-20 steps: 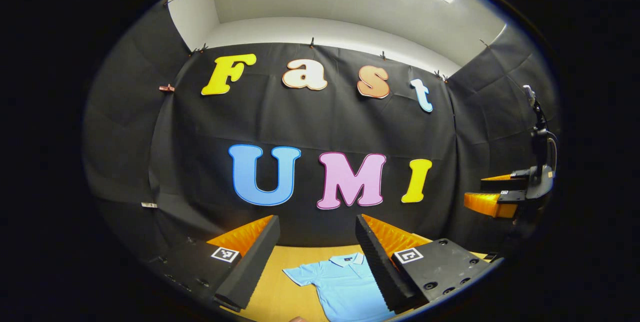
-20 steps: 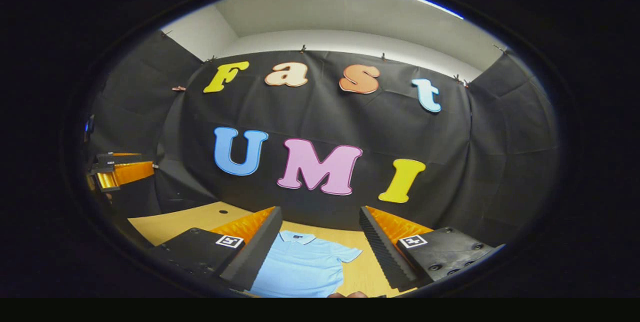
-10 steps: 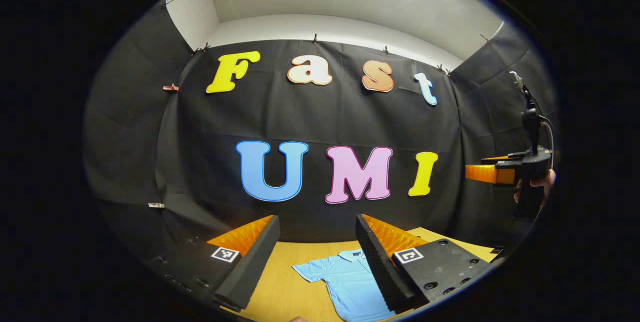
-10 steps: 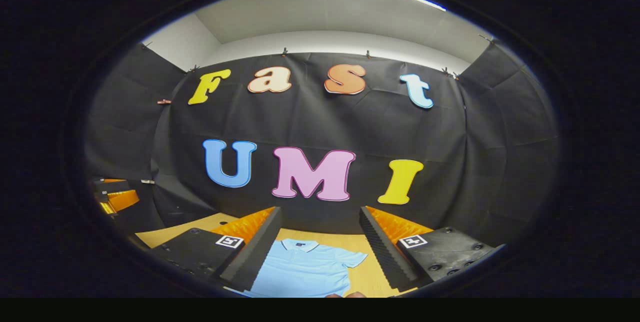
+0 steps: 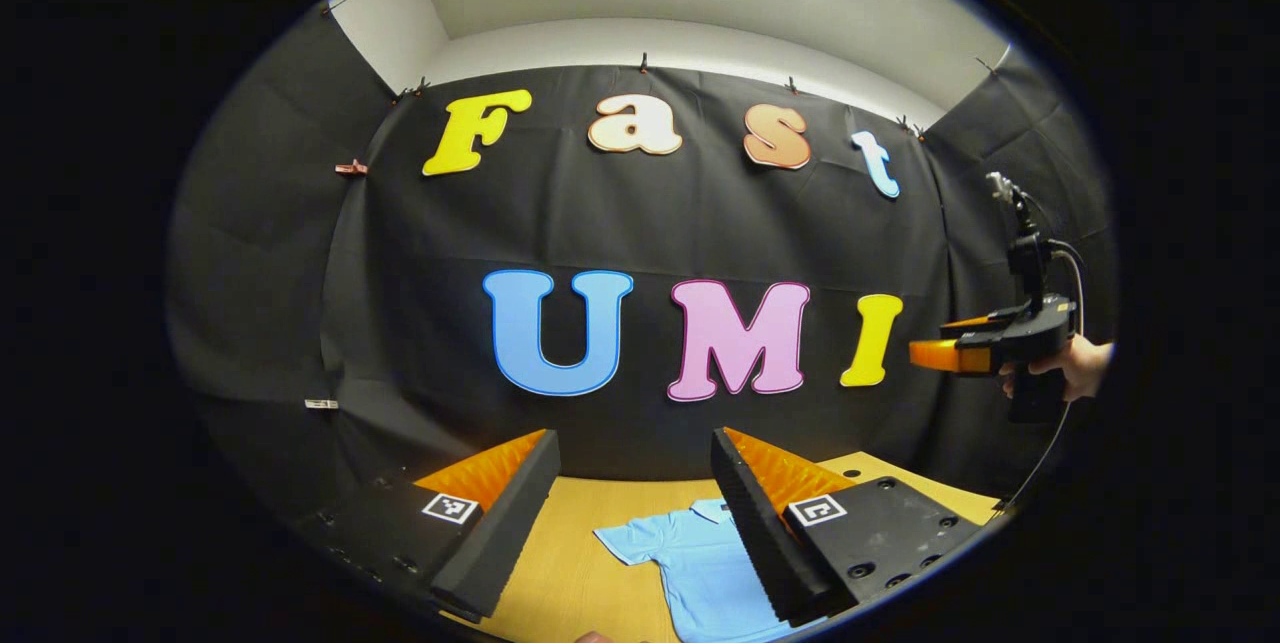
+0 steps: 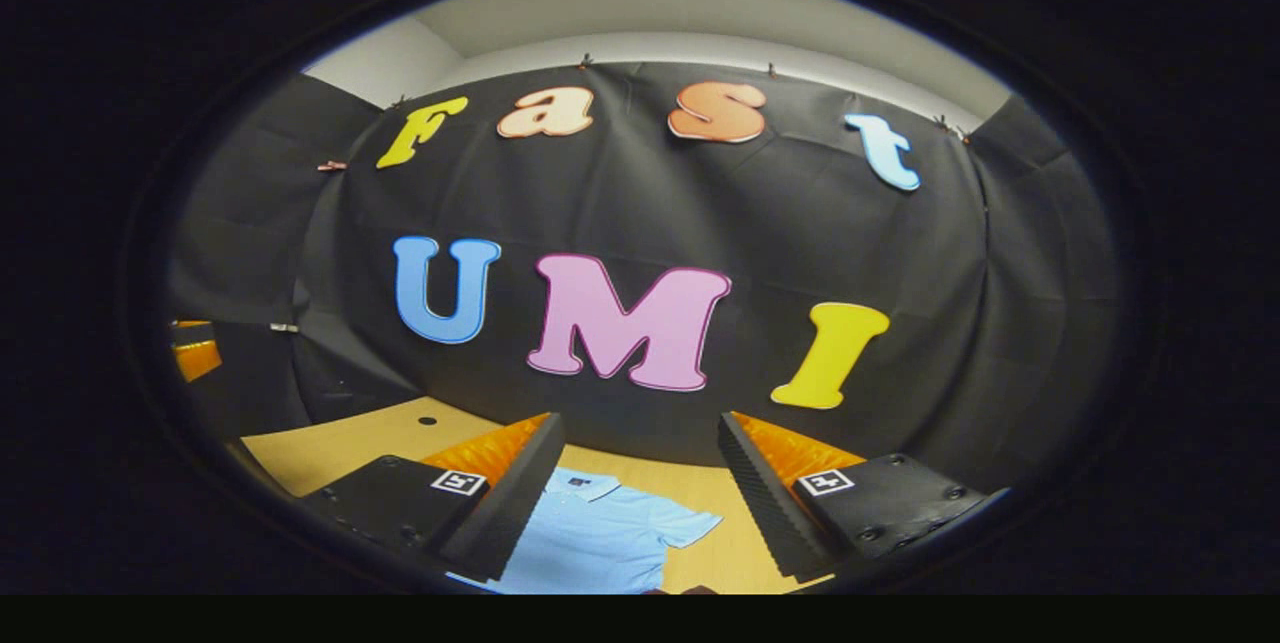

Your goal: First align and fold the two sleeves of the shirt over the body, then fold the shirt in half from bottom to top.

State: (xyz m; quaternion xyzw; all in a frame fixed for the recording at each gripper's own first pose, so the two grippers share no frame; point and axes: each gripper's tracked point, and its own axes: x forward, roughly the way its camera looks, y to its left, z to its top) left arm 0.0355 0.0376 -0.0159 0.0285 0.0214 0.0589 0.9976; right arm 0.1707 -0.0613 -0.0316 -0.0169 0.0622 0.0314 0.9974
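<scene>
We hold both grippers high above the wooden table [image 5: 570, 563], fingers spread wide apart on the left gripper [image 5: 630, 513] and the right gripper [image 6: 640, 498], gripping nothing. The light-blue polo shirt [image 6: 595, 543] lies flat below, unfolded. Descending from this height, we could land off the sleeve [image 5: 625, 543] and bunch the fabric. A dark neck label shows inside the collar, too small to read.

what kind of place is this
Most likely a recording booth for manipulation demos, not a home: black cloth walls clipped up around a bare wooden table, one light blue shirt laid flat, and a hand-held gripper held above it.
</scene>
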